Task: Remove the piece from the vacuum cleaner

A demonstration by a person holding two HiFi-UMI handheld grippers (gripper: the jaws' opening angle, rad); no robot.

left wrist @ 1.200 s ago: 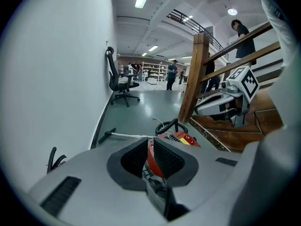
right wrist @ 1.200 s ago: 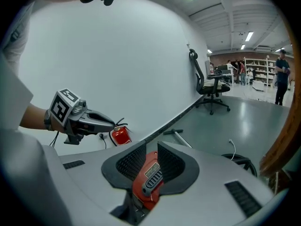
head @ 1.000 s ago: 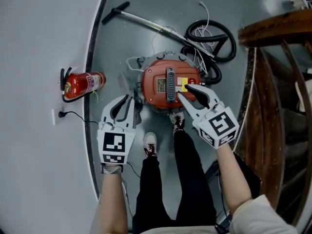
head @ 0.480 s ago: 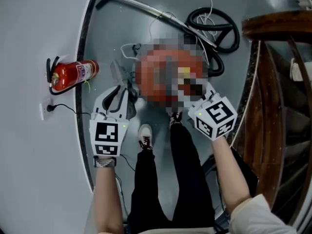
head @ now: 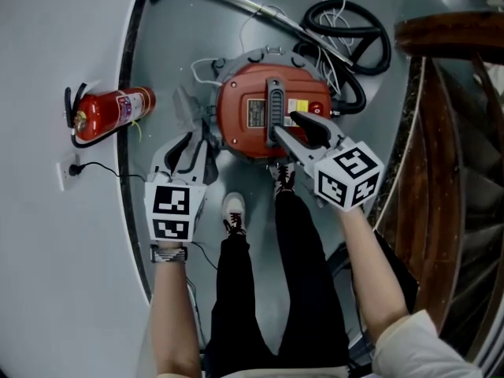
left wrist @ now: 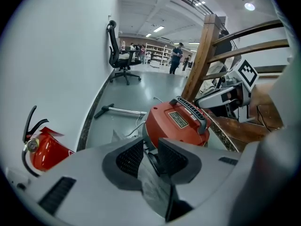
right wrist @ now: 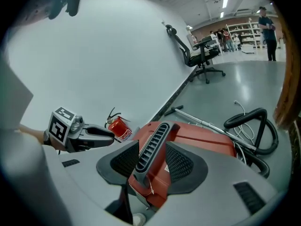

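Nothing off yet: vacuum (head: 250, 136) stands whole on the floor. Right gripper (head: 285, 124) jaws wide, just been opening, astride the top handle (head: 274, 105), pads not pressing. Left gripper (head: 197, 144) jaws slightly apart, empty, beside the vacuum's left flank. Grip and removal seemingly remain

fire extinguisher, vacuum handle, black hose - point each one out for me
fire extinguisher (head: 110, 110), head view, on the red cylinder body.
vacuum handle (head: 273, 101), head view, on the middle of the grey ribbed bar.
black hose (right wrist: 242, 117), right gripper view, on the top of the coil's curve.
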